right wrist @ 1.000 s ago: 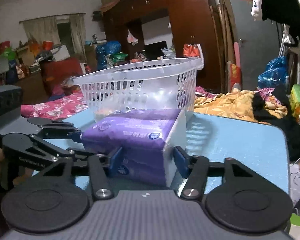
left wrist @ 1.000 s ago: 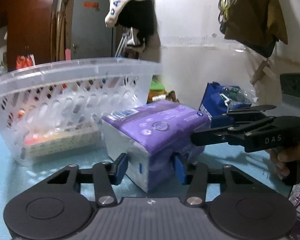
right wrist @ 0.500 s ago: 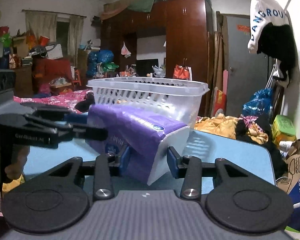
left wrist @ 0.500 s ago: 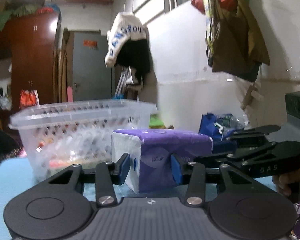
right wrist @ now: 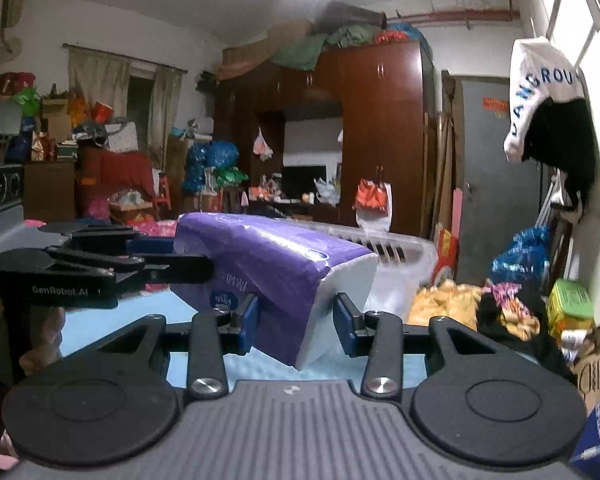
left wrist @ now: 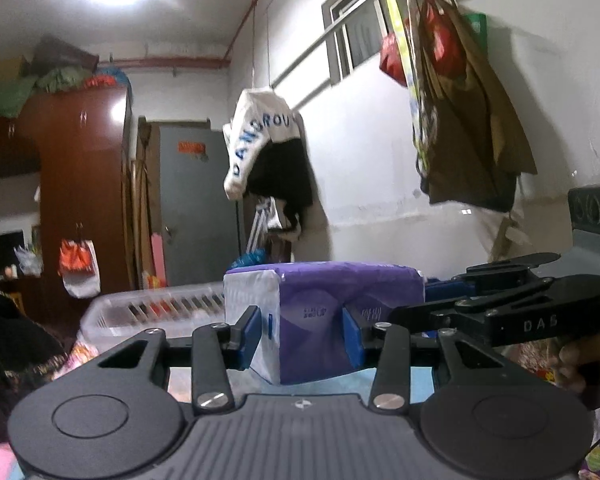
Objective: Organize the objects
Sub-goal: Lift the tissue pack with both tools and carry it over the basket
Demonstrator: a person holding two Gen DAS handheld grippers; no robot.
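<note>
A purple and white tissue pack is held up in the air by both grippers. My left gripper is shut on one end of it. My right gripper is shut on the other end of the tissue pack, which tilts down toward the camera. The right gripper's body shows at the right of the left wrist view; the left gripper's body shows at the left of the right wrist view. The clear plastic basket sits behind and below the pack, and also shows in the right wrist view.
The light blue table lies below. A white wall with hanging clothes and bags is on the right. A brown wardrobe and a grey door stand behind. Piled clothes lie past the table's right edge.
Both grippers have lifted the tissue pack off the table to above the basket's rim. The basket now sits lower in both views.
</note>
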